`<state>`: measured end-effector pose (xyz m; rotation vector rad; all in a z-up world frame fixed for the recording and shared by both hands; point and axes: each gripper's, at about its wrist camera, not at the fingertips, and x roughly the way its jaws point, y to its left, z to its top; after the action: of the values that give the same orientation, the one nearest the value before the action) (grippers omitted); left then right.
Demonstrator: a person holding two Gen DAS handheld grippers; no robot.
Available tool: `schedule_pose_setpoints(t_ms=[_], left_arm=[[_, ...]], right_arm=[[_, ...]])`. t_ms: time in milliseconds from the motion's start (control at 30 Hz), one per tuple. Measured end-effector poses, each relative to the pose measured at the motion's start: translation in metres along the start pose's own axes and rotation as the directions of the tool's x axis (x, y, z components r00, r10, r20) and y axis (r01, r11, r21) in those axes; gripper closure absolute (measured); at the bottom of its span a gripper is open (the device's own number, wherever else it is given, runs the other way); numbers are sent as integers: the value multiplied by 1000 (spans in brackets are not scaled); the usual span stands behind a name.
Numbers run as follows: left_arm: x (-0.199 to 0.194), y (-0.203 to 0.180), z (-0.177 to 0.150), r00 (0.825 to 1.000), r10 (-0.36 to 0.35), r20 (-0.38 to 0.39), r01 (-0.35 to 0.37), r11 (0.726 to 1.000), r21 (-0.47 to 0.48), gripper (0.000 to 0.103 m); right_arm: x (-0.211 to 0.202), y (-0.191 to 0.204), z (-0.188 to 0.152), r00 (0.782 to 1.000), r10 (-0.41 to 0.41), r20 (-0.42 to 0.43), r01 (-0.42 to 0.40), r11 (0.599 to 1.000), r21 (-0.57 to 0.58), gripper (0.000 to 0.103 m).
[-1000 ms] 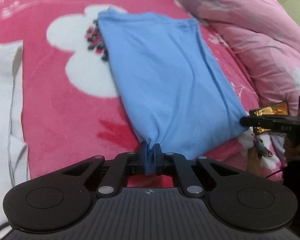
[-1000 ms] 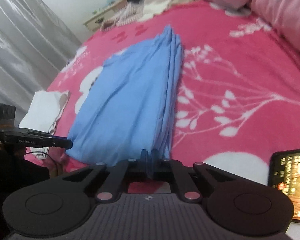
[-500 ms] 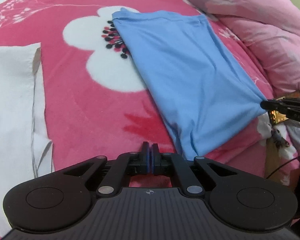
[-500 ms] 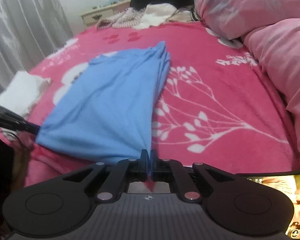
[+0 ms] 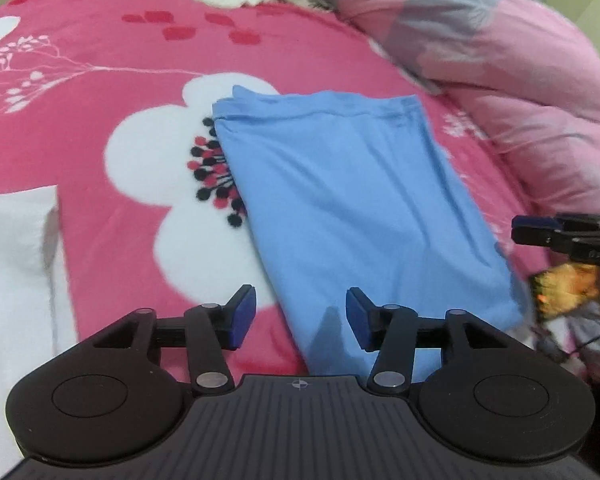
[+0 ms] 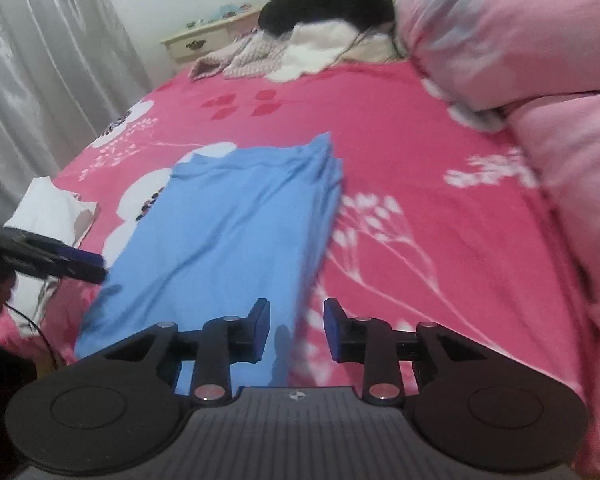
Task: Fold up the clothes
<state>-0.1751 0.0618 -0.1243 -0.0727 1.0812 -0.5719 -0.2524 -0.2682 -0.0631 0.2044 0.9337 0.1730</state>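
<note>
your left gripper (image 5: pixel 300 316) and right gripper (image 6: pixel 296 330) are both opening with nothing pinched (each hangs over a near corner of the blue garment (image 5: pixel 340 208), pads clear of it). it lies folded long on the pink bed (image 5: pixel 100 92). i judge this fold released; next calls for regripping to fold it across. its nearest hem is hidden behind the gripper bodies, and motion blur smears the edges.

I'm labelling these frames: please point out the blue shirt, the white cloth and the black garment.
blue shirt (image 5: pixel 340 208): left wrist view, middle of its top layer.
white cloth (image 5: pixel 12 264): left wrist view, flat upper face.
black garment (image 6: pixel 328 4): right wrist view, its middle.
</note>
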Motion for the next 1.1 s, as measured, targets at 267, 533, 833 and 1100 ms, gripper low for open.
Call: schedule_pose_setpoints(t_ms=[267, 533, 833, 1100], left_arm=[[13, -11, -9, 996, 77, 43, -80, 994, 76, 90], [4, -6, -9, 991, 116, 65, -120, 991, 61, 94], [-29, -21, 6, 954, 164, 252, -207, 966, 155, 93], [22, -29, 6, 988, 112, 110, -137, 957, 257, 86]], right_arm=[[31, -30, -7, 999, -35, -28, 38, 990, 137, 100], [14, -15, 3, 982, -178, 56, 177, 984, 30, 100], [10, 27, 21, 994, 19, 103, 12, 957, -288, 96], [46, 8, 8, 998, -68, 15, 68, 898, -434, 103]])
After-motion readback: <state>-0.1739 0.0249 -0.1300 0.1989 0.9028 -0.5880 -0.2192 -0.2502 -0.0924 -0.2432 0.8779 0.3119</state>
